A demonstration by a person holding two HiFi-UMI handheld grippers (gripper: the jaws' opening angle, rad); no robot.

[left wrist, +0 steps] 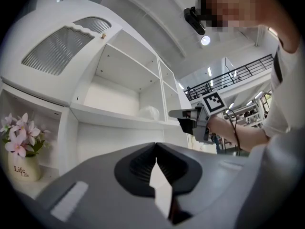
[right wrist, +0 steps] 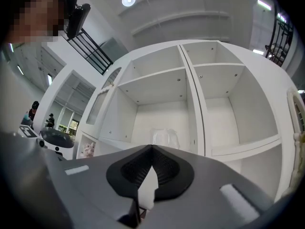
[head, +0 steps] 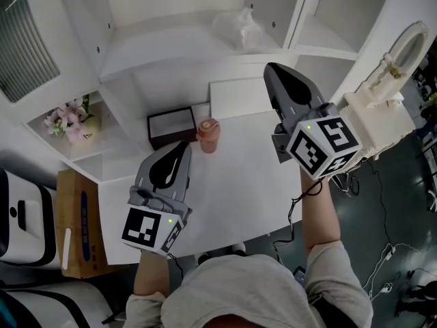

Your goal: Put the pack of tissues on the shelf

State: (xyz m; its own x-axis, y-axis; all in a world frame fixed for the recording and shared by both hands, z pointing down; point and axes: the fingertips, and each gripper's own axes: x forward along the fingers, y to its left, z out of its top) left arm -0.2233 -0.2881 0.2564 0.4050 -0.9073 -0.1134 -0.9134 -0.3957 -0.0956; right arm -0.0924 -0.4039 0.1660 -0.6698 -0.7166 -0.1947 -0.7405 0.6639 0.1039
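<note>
On the shelf (head: 171, 53) above the table (head: 246, 183), the tissues (head: 235, 27) are lying in their clear wrap, resting close beside the upright divider at the right end of that compartment. Both tongs are hanging apart from the pack. The right tongs (head: 271, 70) are being held up at the right side of the head view, pointing towards the shelf, with the tip showing below the pack. Their own view is showing the two jaws clenched, the ribbed pads meeting at the tip and gripping nothing. The pack is sitting straight ahead beyond them, on the board next to the divider. The left tongs (head: 184, 146) are hovering lower and to the left, over the table, the tip pointing towards a dark box (head: 171, 126) with a pale top. Their jaws are likewise pressing together with nothing between them. In the left gripper view the pack is showing far off on the shelf, and the right tongs are reaching in from the right with a bare forearm behind them. Just right of the box a pink cup (head: 207, 135) is standing on the table. A white sheet (head: 239, 98) is lying at the table's back. Flowers (head: 68, 120) in a small vase are standing in a low cubby at the left, and a brown carton (head: 78, 224) is sitting beside the table's left edge
</note>
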